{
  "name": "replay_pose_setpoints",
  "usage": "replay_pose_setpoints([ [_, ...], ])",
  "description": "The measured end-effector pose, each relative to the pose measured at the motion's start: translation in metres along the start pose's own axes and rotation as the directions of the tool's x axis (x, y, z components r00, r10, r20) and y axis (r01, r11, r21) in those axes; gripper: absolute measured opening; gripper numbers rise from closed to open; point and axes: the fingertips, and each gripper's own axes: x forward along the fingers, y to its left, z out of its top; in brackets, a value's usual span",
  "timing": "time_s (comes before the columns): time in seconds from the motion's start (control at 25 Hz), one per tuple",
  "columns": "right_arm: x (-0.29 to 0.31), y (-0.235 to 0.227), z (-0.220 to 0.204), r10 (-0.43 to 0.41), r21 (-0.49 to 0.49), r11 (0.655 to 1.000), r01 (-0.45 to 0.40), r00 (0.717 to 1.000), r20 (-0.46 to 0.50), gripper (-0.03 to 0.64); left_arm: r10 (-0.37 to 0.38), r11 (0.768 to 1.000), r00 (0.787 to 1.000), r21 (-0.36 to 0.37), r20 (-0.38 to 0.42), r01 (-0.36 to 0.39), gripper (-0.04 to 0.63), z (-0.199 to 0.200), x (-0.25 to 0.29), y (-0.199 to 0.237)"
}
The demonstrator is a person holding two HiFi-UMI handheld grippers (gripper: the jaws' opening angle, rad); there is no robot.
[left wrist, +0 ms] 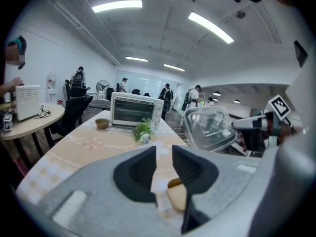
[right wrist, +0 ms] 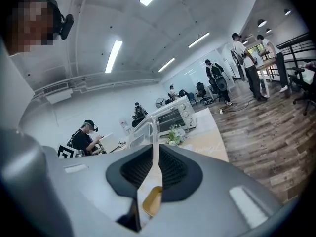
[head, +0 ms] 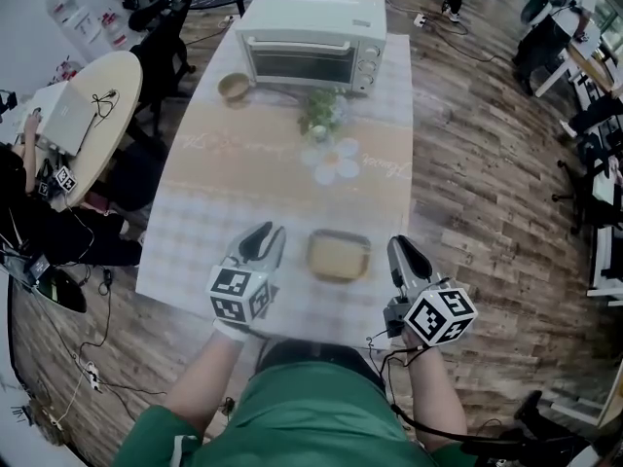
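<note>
A shallow square container (head: 339, 256) with tan contents sits near the table's front edge, between my two grippers. My left gripper (head: 265, 233) hovers just left of it, its jaws a little apart with nothing between them (left wrist: 164, 154). The container's edge (left wrist: 176, 194) shows below them. My right gripper (head: 402, 251) is just right of the container and is shut (right wrist: 155, 157) on the rim of a clear plastic lid (right wrist: 148, 127), seen edge-on. In the left gripper view that lid (left wrist: 210, 127) hangs tilted in the air, held by the right gripper.
The checked table (head: 224, 193) carries a white toaster oven (head: 311, 42) at the far end, a small brown bowl (head: 234, 87), a green plant (head: 323, 113) and a white flower-shaped piece (head: 336, 161). A round table with a laptop (head: 97, 95) and a seated person lie left.
</note>
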Motion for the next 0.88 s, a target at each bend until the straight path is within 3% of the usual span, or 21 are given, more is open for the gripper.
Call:
replay_pose_setpoints([
  [0.48,-0.025,0.022,0.065,0.052,-0.092,0.995,-0.038,0.986,0.161,0.038,-0.009,1.000,0.997,0.009,0.075,0.008,0.097,0.040,-0.008,-0.011],
  [0.88,-0.034,0.039,0.091,0.096,-0.142,0.988,-0.066,0.972,0.216,0.038,-0.024,1.000,0.993,0.013,0.118,0.023,0.097,0.061,-0.009,-0.018],
])
